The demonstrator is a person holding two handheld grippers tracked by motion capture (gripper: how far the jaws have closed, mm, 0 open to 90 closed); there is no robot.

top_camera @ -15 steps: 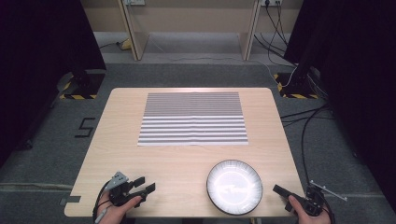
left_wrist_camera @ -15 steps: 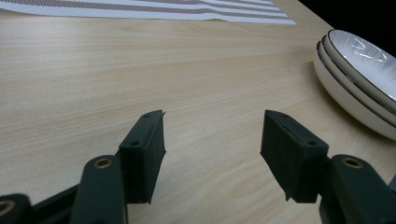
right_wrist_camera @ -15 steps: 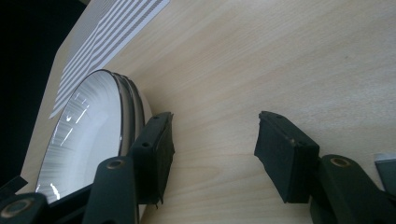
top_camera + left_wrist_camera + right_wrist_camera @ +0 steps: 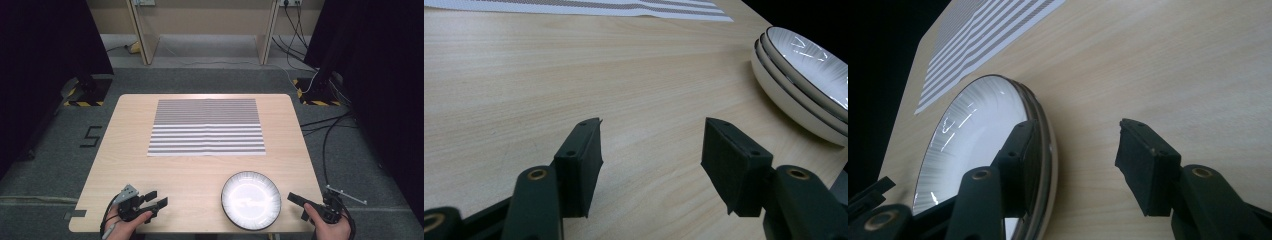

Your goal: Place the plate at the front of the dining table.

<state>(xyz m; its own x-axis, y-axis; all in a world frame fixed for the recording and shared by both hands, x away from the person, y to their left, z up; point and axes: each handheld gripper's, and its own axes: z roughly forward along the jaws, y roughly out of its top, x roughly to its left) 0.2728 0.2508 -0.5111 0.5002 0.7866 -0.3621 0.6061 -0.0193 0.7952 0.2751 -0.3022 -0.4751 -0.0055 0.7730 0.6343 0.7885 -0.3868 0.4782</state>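
A stack of white plates [image 4: 251, 200] with dark rims sits near the table's front edge, right of centre. In the left gripper view the plates [image 4: 804, 75] show three rims stacked. My left gripper [image 4: 157, 198] rests low over the table at the front left, its jaws open on bare wood [image 4: 651, 150]. To the right of the plates my right gripper [image 4: 298, 206] stands open. In the right gripper view my right gripper [image 4: 1075, 150] has one jaw in front of the plates' rim [image 4: 973, 130] and the other over the table.
A grey-and-white striped mat [image 4: 206, 126] lies flat across the far middle of the wooden table [image 4: 125, 150]. Cables [image 4: 325, 140] run over the floor to the right. Black curtains stand at both sides, and wooden furniture legs at the back.
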